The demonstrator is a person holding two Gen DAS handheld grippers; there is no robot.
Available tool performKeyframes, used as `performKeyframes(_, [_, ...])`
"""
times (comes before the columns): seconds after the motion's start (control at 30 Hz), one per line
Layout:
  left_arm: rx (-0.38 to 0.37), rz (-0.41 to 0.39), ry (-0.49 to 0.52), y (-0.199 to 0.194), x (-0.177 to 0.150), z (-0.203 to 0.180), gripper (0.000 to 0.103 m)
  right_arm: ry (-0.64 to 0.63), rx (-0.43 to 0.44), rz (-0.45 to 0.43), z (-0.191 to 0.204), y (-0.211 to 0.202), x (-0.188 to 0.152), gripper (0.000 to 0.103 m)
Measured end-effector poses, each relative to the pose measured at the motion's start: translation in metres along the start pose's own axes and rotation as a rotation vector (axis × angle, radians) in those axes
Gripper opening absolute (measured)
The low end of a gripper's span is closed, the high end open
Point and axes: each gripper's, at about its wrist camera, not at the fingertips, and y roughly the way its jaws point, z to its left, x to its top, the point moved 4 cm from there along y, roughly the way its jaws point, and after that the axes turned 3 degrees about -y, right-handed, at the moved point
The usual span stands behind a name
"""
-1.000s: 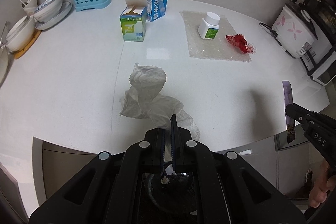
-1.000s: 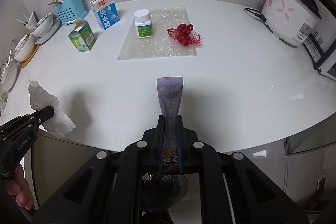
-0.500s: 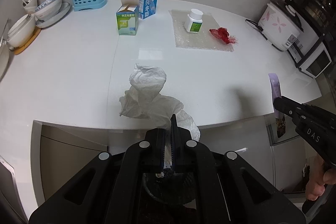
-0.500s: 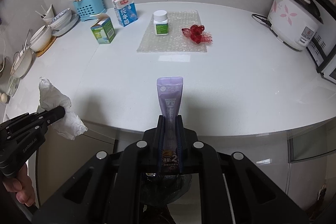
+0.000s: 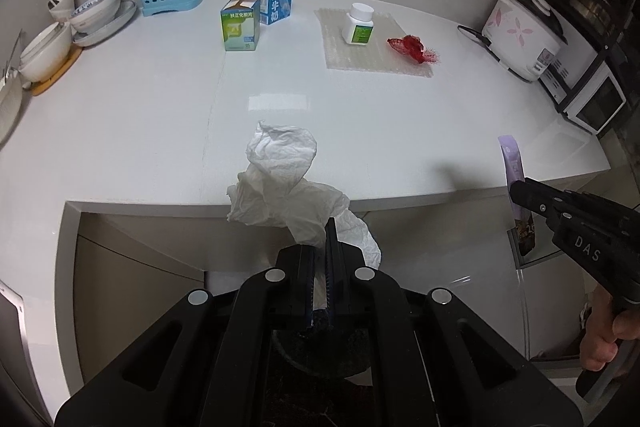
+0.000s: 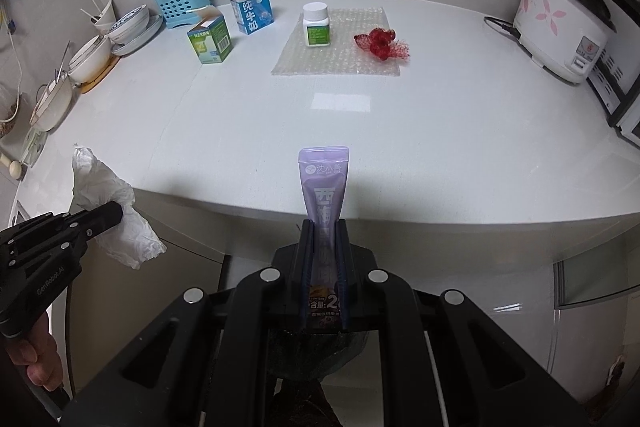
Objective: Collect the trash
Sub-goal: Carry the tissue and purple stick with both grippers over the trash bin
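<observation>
- The left hand-held gripper (image 5: 320,247) has its jaws pressed together on a crumpled white tissue (image 5: 284,183), which bunches up beyond the fingertips, in the air over the front edge of the white desk (image 5: 140,115).
- The right hand-held gripper (image 6: 323,231) is clamped on a purple snack pouch (image 6: 323,179), which stands upright between the jaws with its sealed top edge uppermost, also in front of the desk edge.
- In the left wrist view the right hand-held gripper appears at the right edge, gripped by a person's hand (image 5: 604,335); in the right wrist view the left one shows at the lower left with the tissue hanging from it.
- Still on the desk, towards the back: a sheet of bubble wrap (image 6: 340,59) carrying a white pill bottle (image 6: 316,25) with a green label and a crumpled red mesh net (image 6: 382,45) beside it.
- To the left of the sheet stand a green and white carton (image 6: 210,41) with its top flap open and a blue and white milk carton (image 6: 250,7).
- At the back left are a blue utensil holder (image 6: 182,7) with chopsticks and stacked bowls (image 6: 128,25); at the far right is a white rice cooker (image 6: 560,27) with pink flowers.
</observation>
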Motion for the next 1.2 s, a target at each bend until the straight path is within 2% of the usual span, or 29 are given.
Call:
performKeyframes(0.4, [-0.027, 0.039, 0.0, 0.033, -0.047, 0.0, 0.003, -0.039, 0.042, 0.06, 0.02, 0.036, -0.049, 0.01])
performKeyframes(0.63, [-0.01, 0.084, 0.003, 0.064, -0.076, 0.004, 0.003, -0.062, 0.068, 0.089, 0.029, 0.059, -0.074, 0.01])
performKeyframes(0.83, [0.014, 0.119, 0.017, 0.097, -0.092, 0.01, 0.003, -0.045, 0.121, 0.134, 0.033, 0.096, -0.094, 0.01])
performKeyframes(0.97, [0.016, 0.121, 0.04, 0.116, -0.099, 0.01, 0.004, -0.061, 0.106, 0.161, 0.034, 0.121, -0.105, 0.01])
performKeyframes(1.1, [-0.01, 0.143, 0.016, 0.131, -0.103, 0.014, 0.004, -0.059, 0.116, 0.177, 0.033, 0.138, -0.113, 0.01])
performKeyframes(1.2, [0.001, 0.145, 0.017, 0.142, -0.106, 0.017, 0.004, -0.057, 0.117, 0.192, 0.033, 0.149, -0.119, 0.01])
